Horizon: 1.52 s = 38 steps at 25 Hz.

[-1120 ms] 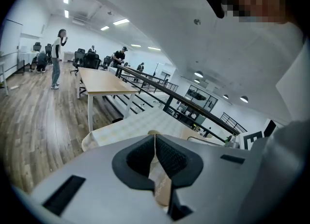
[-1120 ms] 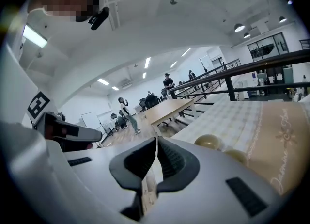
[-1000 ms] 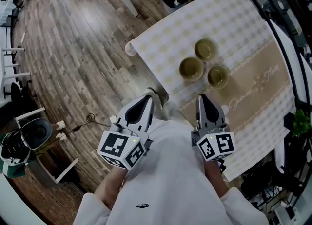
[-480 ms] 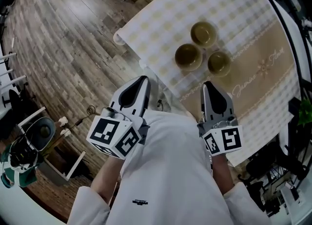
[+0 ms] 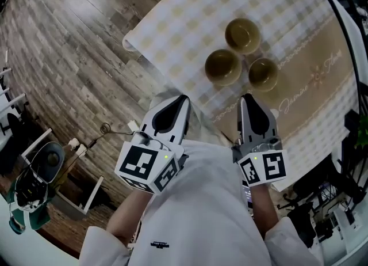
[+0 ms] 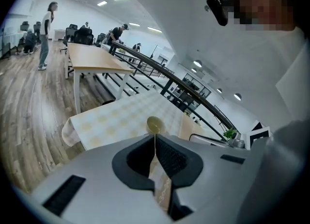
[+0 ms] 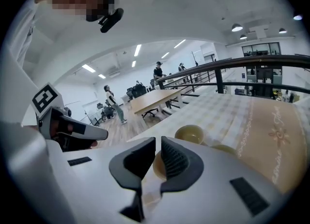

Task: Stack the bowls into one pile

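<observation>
Three olive-green bowls stand apart in a tight cluster on the checked tablecloth: a far one, a left one and a right one. Each is upright and empty. My left gripper hovers off the table's near edge, shut, with nothing in it. My right gripper is over the near edge, just short of the bowls, and is also shut on nothing. In the left gripper view one bowl shows beyond the closed tips. The right gripper view shows two bowls ahead and a third behind the jaws.
A beige runner crosses the cloth to the right of the bowls. Wooden floor lies left of the table, with a cable and a stool. A plant and dark equipment sit at the right. People and a wooden table are far off.
Both grippers have come a little closer to the table's edge, and the left one has shifted right. The bowls keep their places relative to each other.
</observation>
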Available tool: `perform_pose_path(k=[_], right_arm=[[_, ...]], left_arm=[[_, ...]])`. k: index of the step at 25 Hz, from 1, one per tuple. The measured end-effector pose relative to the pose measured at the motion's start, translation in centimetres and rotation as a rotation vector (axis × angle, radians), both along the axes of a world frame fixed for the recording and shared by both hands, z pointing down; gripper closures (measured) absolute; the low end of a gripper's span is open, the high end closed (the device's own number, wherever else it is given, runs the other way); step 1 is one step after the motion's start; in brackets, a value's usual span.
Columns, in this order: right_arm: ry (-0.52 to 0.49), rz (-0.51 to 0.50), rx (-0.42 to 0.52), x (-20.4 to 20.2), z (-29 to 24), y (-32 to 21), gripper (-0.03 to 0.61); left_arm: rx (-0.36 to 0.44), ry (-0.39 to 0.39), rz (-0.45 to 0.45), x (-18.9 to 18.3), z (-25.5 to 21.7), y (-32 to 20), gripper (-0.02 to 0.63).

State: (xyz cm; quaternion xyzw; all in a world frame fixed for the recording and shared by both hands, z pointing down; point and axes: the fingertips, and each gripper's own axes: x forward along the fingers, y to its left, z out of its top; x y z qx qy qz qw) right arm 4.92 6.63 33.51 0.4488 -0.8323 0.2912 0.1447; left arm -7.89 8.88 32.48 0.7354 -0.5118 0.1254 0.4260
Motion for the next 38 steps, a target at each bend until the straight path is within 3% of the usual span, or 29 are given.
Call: perform_pose_path(k=[12, 17, 33, 38], right_arm=[[0.000, 0.165, -0.126, 0.6, 5.7, -1.3, 0.540], [-0.008, 0.239, -0.192, 1.2, 8.5, -1.3, 0.540], [0.010, 0.386, -0.334, 2.5, 14.9, -1.3, 0.539], [-0.050, 0.414, -0.374, 1.9, 16.0, -1.5, 0.540]], left_arm=[[-0.048, -0.018, 0.068, 2.0, 5.6, -1.8, 0.588], [-0.093, 0.053, 0.030, 2.4, 7.9, -2.6, 0.588], [-0.128, -0.003, 0.013, 2.0, 12.2, -3.4, 0.588], [-0.139, -0.004, 0.016, 2.1, 12.7, -3.0, 0.588]])
